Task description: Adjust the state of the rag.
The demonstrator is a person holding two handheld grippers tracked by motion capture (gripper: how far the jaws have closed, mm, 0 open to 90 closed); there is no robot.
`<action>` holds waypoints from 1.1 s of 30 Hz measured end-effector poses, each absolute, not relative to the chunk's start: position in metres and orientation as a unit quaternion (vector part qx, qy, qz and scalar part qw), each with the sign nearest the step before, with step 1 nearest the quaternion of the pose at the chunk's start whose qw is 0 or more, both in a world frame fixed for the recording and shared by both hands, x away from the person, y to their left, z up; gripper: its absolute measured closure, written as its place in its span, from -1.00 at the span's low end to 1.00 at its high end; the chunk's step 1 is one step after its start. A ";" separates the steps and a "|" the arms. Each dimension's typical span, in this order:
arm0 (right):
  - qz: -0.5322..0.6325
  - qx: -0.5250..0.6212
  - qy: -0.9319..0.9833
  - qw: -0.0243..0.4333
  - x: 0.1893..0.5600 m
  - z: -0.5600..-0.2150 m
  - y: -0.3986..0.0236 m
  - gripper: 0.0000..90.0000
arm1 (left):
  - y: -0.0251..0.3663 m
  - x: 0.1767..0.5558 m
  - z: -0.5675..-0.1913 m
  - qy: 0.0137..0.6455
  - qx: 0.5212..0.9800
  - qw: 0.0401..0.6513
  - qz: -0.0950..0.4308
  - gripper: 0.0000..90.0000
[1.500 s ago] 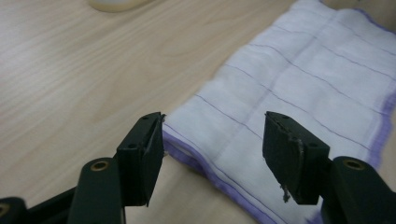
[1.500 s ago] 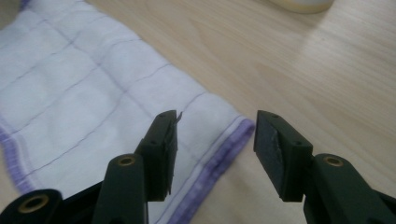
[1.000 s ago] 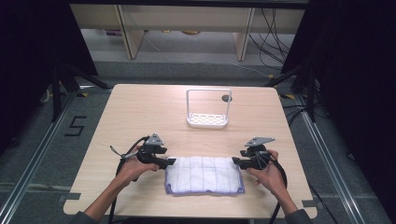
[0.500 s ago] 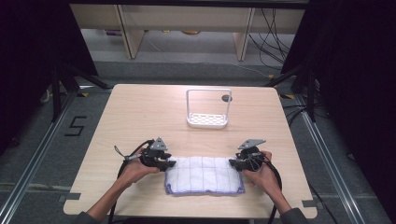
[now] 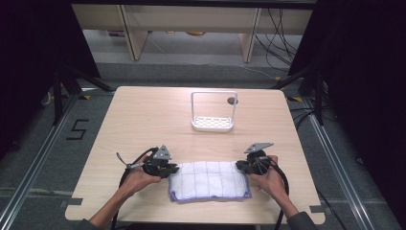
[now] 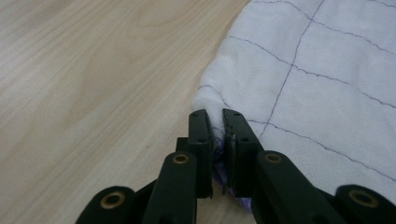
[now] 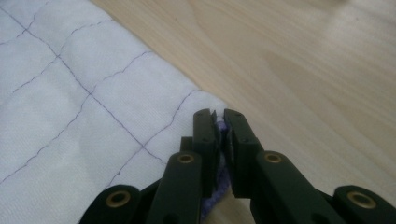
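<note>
- White quilted cloth with thin purple stitched grid lines and a purple hem [image 5: 209, 180], spread flat near the front edge of the pale wooden table [image 5: 143, 115], between the two hands.
- Left gripper [image 5: 173, 168], black two-jaw tool with a grey three-cornered plate, at the cloth's left far corner; held by the left hand [image 5: 138, 179], cable looping beside it.
- Jaws just been closing; in the left gripper view [image 6: 218, 122] pinched nearly together on a raised fold of the cloth's edge [image 6: 299, 79], fabric caught between the pads.
- Right gripper [image 5: 241, 166], same build, at the cloth's right far corner, held by the right hand [image 5: 266, 178].
- Jaws there also just been closing; in the right gripper view [image 7: 219, 120] clamped on the cloth corner [image 7: 93, 107], purple hem bunched between the pads.
- White plastic rack with a tall open frame and perforated base [image 5: 213, 113], standing well apart from the cloth toward the table's far side.
</note>
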State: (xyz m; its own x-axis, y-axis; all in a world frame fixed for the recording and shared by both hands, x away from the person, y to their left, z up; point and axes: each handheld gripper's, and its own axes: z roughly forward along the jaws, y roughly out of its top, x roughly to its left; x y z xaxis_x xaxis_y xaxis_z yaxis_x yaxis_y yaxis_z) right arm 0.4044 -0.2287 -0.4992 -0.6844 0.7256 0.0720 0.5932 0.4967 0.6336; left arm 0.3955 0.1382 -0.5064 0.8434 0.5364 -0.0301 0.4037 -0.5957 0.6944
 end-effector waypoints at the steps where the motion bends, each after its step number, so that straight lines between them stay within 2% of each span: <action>1: 0.328 0.382 0.857 0.106 0.405 -0.498 -0.228 0.88 | 0.138 0.393 -0.506 0.267 0.888 0.363 0.091 0.82; 9: 0.342 0.360 0.859 0.125 0.421 -0.481 -0.218 0.89 | 0.141 0.362 -0.501 0.276 0.876 0.387 0.083 0.82; 12: 0.344 0.344 0.866 0.120 0.433 -0.476 -0.210 0.89 | 0.140 0.344 -0.501 0.257 0.877 0.398 0.077 0.82; 18: 0.334 0.304 0.885 0.114 0.465 -0.470 -0.175 0.89 | 0.135 0.318 -0.499 0.262 0.869 0.412 0.077 0.80; 23: 0.334 0.285 0.892 0.106 0.485 -0.469 -0.145 0.88 | 0.128 0.306 -0.500 0.265 0.863 0.424 0.076 0.79; 33: 0.338 0.251 0.903 0.089 0.502 -0.471 -0.104 0.88 | 0.106 0.295 -0.500 0.252 0.860 0.438 0.063 0.78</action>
